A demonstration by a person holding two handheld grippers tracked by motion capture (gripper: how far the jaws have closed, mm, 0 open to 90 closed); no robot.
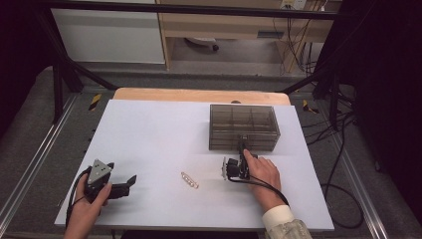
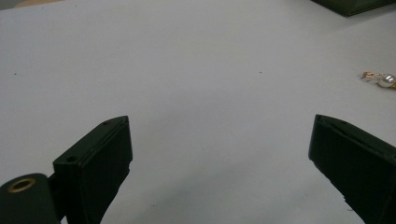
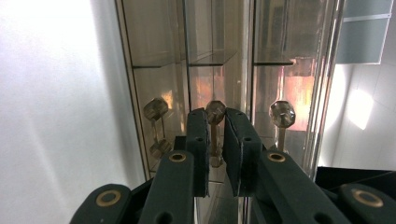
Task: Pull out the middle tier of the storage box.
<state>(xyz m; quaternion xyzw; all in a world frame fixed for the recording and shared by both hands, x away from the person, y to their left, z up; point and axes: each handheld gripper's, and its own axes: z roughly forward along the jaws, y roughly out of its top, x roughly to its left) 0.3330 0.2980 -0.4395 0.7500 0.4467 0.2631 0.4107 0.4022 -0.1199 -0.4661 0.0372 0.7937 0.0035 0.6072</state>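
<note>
Right gripper (image 1: 242, 147) is reaching to the front face of the smoky clear drawer box (image 1: 243, 127) at the far right of the white table (image 1: 149, 149); in the right gripper view its jaws are sitting narrow around the middle knob (image 3: 215, 112), one pad on each side of the knob's stem and almost touching it; whether the pads are actually pressing on it is hard to tell; a left knob (image 3: 156, 109) and a right knob (image 3: 282, 113) are flanking it on the same face. The person's right hand (image 1: 261, 172) is wrapping the gripper body, cable trailing back toward the sleeve.

Left gripper (image 1: 130, 180) is resting low near the table's front left corner, held in the left hand (image 1: 89, 204); its jaws are standing wide apart with bare table between them.

Small gold bracelet with a pearl (image 1: 189, 179) is lying on the table between the two grippers, apart from both; it is showing at the right edge of the left gripper view (image 2: 380, 79).
</note>
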